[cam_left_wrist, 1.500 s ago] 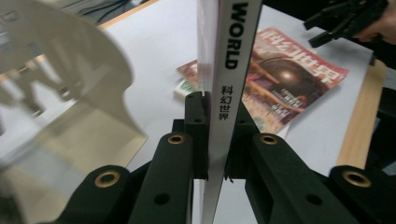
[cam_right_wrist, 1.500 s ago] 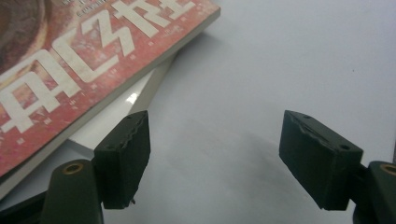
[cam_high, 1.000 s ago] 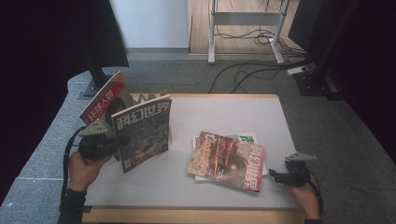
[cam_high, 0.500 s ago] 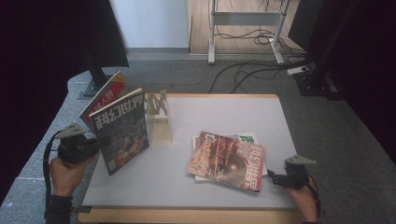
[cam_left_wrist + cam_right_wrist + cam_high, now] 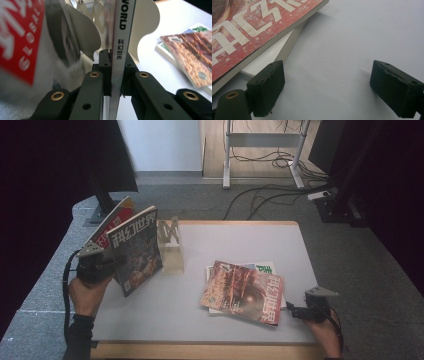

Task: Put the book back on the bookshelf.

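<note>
Magazine (image 5: pixel 136 250) with a dark cover stands nearly upright at about 9 o'clock on the table (image 5: pixel 235 240), clamped by its spine in the left gripper (image 5: pixel 107 265). In the left gripper view the 2 black jaws press flat against both sides of the thin spine (image 5: pixel 119 50), closed tight on it. A pale wooden rack (image 5: pixel 170 245) stands just to the right of the held magazine, close beside it. A second magazine with a red cover (image 5: pixel 112 222) leans just behind the held one, toward 10 o'clock; in the left gripper view its red cover (image 5: pixel 20 37) sits close on the left.

At about 5 o'clock on the table lie 2 more magazines stacked flat, a reddish one (image 5: pixel 243 291) on top of a white one (image 5: pixel 262 269). The right gripper (image 5: pixel 292 311) rests low at the table's 4 o'clock edge, just beside that stack. In the right gripper view its jaws stand wide apart with bare tabletop between them and nothing held; the left pad (image 5: pixel 268 86) sits near the corner of the stack.
</note>
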Tool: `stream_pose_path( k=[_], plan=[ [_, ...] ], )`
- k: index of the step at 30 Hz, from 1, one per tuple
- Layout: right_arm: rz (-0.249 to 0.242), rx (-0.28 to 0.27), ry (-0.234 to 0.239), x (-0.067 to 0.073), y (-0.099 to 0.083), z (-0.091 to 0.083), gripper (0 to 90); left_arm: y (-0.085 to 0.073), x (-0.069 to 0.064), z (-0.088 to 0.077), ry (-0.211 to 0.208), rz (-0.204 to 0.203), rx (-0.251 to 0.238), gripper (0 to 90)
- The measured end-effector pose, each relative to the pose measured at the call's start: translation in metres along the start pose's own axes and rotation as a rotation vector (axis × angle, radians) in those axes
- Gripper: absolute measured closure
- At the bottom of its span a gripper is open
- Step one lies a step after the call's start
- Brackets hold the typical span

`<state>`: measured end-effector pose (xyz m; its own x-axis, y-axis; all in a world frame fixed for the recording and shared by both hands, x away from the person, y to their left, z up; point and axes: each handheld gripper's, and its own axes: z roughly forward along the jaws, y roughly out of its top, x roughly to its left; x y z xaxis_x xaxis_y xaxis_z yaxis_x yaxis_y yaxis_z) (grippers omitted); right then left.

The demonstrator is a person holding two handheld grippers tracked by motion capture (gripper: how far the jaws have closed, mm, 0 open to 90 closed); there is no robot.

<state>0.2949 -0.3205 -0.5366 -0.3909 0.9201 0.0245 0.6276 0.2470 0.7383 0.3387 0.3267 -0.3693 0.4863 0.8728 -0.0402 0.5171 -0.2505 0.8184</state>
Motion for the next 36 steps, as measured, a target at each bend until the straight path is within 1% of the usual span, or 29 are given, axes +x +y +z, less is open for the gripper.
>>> stream_pose_path(
  k=[1, 6, 8, 11, 13, 15, 17, 18, 19, 20, 21, 22, 23, 24, 25, 27, 29, 30, 33, 34, 35, 36],
  plan=[
    [0.0, 0.0, 0.0, 0.0, 0.0, 0.0, 11.8, 0.001, 0.0, 0.004, 0.009, -0.002, -0.006, 83.1],
    [-0.001, 0.0, 0.002, 0.0, 0.0, 0.0, 11.8, 0.002, 0.0, 0.023, 0.026, -0.027, -0.053, 83.0],
    [-0.001, -0.001, 0.002, 0.0, 0.0, 0.0, 11.8, 0.001, -0.001, 0.032, 0.035, -0.027, -0.066, 83.0],
    [-0.001, -0.001, 0.003, 0.0, 0.0, 0.0, 11.8, 0.001, -0.002, 0.033, 0.041, -0.018, -0.068, 82.9],
    [-0.001, -0.001, 0.003, 0.0, 0.0, 0.0, 11.8, 0.0, -0.002, 0.033, 0.029, -0.005, -0.048, 82.7],
    [-0.002, -0.001, 0.003, 0.0, 0.0, 0.0, 11.8, -0.002, -0.003, 0.032, 0.041, 0.013, -0.033, 82.5],
    [-0.002, 0.0, 0.002, 0.0, 0.0, 0.0, 11.8, -0.006, -0.004, 0.031, 0.043, 0.031, -0.02, 82.4],
    [-0.002, -0.001, 0.002, 0.0, 0.0, 0.0, 11.8, -0.009, -0.006, 0.031, 0.036, 0.047, 0.0, 82.2],
    [-0.002, -0.001, 0.002, 0.0, 0.0, 0.0, 11.8, -0.009, -0.006, 0.031, 0.036, 0.047, 0.0, 82.1],
    [-0.002, 0.0, 0.002, 0.0, 0.0, 0.0, 11.8, -0.011, -0.008, 0.03, 0.031, 0.053, 0.026, 82.0],
    [-0.002, 0.0, 0.002, 0.0, 0.0, 0.0, 11.8, -0.011, -0.008, 0.03, 0.031, 0.053, 0.026, 81.9],
    [-0.002, 0.0, 0.002, 0.0, 0.0, 0.0, 11.8, -0.011, -0.008, 0.03, 0.03, 0.052, 0.04, 81.9],
    [-0.002, 0.0, 0.002, 0.0, 0.0, 0.0, 11.8, -0.012, -0.009, 0.029, 0.025, 0.054, 0.066, 81.3],
    [-0.002, 0.0, 0.002, 0.0, 0.0, 0.0, 11.8, -0.012, -0.009, 0.029, 0.025, 0.054, 0.066, 81.2],
    [-0.002, 0.0, 0.002, 0.0, 0.0, 0.0, 11.7, -0.012, -0.009, 0.029, 0.023, 0.054, 0.081, 81.2],
    [-0.002, 0.0, 0.002, 0.0, 0.0, 0.0, 11.7, -0.011, -0.009, 0.028, 0.01, 0.037, 0.107, 79.0],
    [-0.002, 0.0, 0.002, 0.0, 0.0, 0.0, 11.7, -0.011, -0.008, 0.029, 0.011, 0.019, 0.122, 79.1],
    [-0.003, 0.0, 0.002, 0.0, 0.0, 0.0, 11.7, -0.011, -0.008, 0.029, 0.007, 0.01, 0.123, 80.3],
    [-0.002, 0.0, 0.002, 0.0, 0.0, 0.0, 11.7, -0.011, -0.008, 0.029, 0.008, 0.013, 0.119, 82.5],
    [-0.003, 0.0, 0.003, 0.0, 0.0, 0.0, 11.7, -0.011, -0.008, 0.029, 0.001, 0.007, 0.112, 82.8],
    [-0.003, 0.0, 0.003, 0.0, 0.0, 0.0, 11.7, -0.011, -0.007, 0.03, 0.001, -0.001, 0.094, 82.8],
    [-0.003, 0.0, 0.003, 0.0, 0.0, 0.0, 11.7, -0.013, -0.005, 0.032, -0.009, -0.028, 0.058, 83.0]
  ],
)
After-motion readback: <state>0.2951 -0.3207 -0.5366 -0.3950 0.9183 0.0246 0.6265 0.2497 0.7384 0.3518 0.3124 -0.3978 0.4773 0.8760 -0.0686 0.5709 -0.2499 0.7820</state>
